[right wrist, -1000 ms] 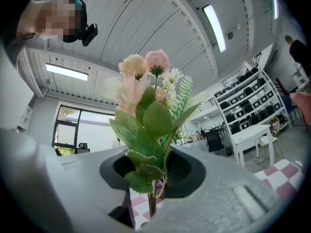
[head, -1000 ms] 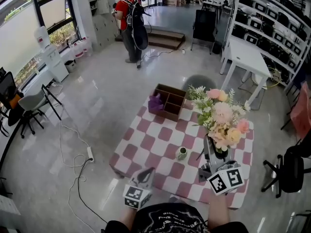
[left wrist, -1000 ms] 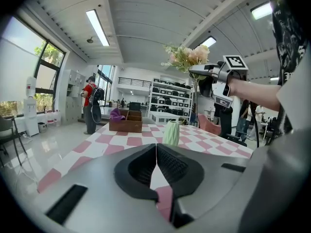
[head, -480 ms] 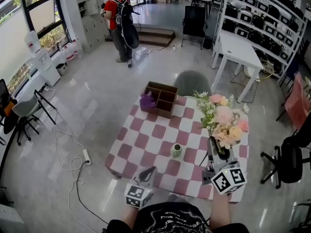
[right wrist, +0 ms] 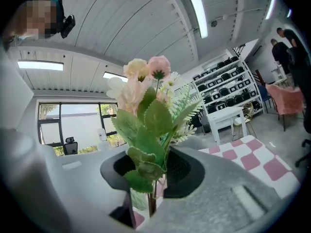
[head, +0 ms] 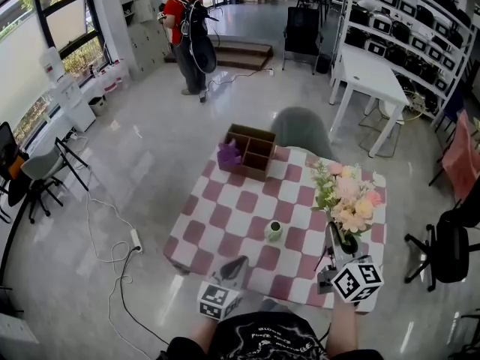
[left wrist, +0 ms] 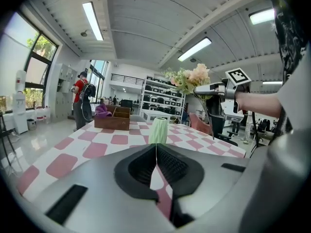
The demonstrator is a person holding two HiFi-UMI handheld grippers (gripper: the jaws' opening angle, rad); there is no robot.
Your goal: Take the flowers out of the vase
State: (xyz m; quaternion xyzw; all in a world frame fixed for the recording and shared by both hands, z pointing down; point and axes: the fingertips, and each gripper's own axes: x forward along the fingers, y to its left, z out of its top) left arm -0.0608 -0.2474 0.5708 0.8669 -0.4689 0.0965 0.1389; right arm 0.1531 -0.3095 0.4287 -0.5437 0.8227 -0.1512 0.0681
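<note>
Meanwhile, a person in red (head: 180, 21) is standing on the glossy floor (head: 150, 148) far beyond the vase (head: 274, 231), which is sitting upright on the pink-checked table (head: 225, 216). Right of the vase and well clear of it, the flowers (head: 347, 201) are being held up by the right gripper (head: 335, 250), fingers pinching the stems. Nearer than the vase, the left gripper (head: 234, 265) is hovering, fingers pressed together on nothing.

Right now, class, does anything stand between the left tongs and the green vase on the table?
Nothing visible does. The left tongs, shut, point straight at the vase across bare checked tablecloth. The flowers are off to the side, clamped in the right tongs.
</note>
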